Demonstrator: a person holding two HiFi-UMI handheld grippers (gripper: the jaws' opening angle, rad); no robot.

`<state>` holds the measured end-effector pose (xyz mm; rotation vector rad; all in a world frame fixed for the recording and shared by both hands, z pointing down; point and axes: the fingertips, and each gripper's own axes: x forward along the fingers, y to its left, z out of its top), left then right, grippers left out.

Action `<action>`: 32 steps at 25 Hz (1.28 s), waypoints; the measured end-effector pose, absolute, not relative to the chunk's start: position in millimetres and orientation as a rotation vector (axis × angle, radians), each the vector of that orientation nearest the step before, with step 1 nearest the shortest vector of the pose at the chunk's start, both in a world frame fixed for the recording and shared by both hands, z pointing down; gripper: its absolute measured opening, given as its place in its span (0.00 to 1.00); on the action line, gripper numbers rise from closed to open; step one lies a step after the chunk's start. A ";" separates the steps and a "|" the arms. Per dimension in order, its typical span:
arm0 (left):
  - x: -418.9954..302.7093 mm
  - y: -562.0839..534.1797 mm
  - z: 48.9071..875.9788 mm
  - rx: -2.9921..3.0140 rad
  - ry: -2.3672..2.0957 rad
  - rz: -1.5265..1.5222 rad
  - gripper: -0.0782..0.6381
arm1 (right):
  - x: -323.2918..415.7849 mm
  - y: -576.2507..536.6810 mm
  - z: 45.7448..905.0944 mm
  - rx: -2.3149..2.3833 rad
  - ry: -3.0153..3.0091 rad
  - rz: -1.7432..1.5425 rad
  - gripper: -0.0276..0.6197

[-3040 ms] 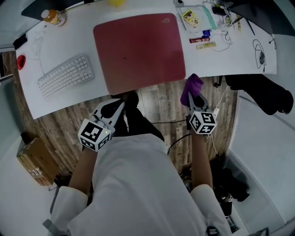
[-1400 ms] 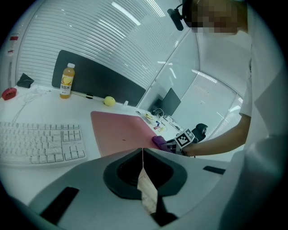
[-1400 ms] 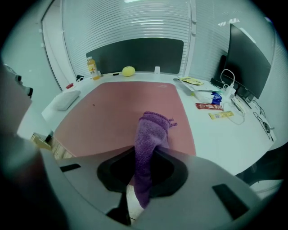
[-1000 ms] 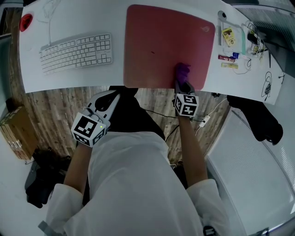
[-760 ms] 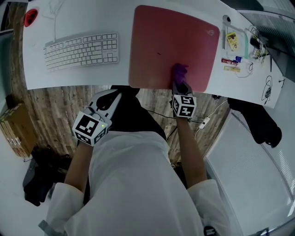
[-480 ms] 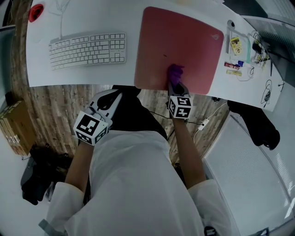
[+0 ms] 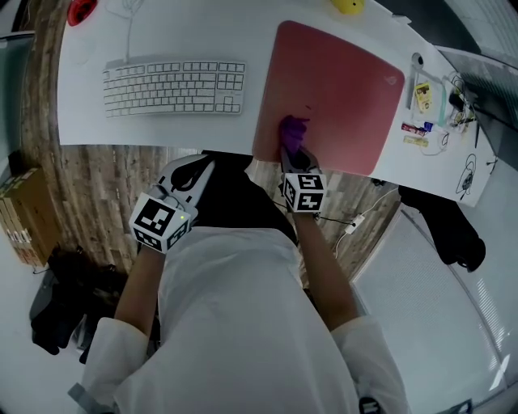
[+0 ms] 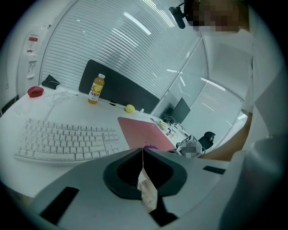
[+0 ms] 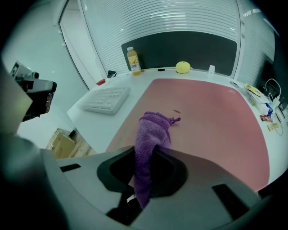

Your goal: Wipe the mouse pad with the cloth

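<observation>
A large red mouse pad [image 7: 340,89] [image 9: 211,117] [image 8: 141,131] lies on the white desk [image 7: 178,36]. My right gripper [image 7: 290,152] [image 9: 145,150] is shut on a purple cloth [image 7: 291,131] [image 9: 150,134], which rests on the pad's near left part. A small dark speck [image 9: 177,111] lies on the pad just beyond the cloth. My left gripper [image 7: 194,174] [image 8: 143,150] is shut with nothing in it, held below the desk's front edge, off the pad.
A white keyboard [image 7: 174,85] lies left of the pad. A yellow ball [image 9: 182,67] and an orange drink bottle [image 9: 132,60] stand at the desk's back. Small packets and cables [image 7: 429,105] clutter the right side. A red object [image 7: 81,10] sits far left.
My right gripper has dragged the purple cloth leftward across the pad's near edge. Three seconds ago it hung below the desk edge. The left gripper has stayed put.
</observation>
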<state>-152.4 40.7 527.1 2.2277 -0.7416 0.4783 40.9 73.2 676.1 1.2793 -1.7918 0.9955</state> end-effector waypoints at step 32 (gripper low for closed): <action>-174.5 -3.1 488.5 2.301 -0.810 0.434 0.14 | -79.3 31.7 634.0 0.920 -2.092 0.977 0.16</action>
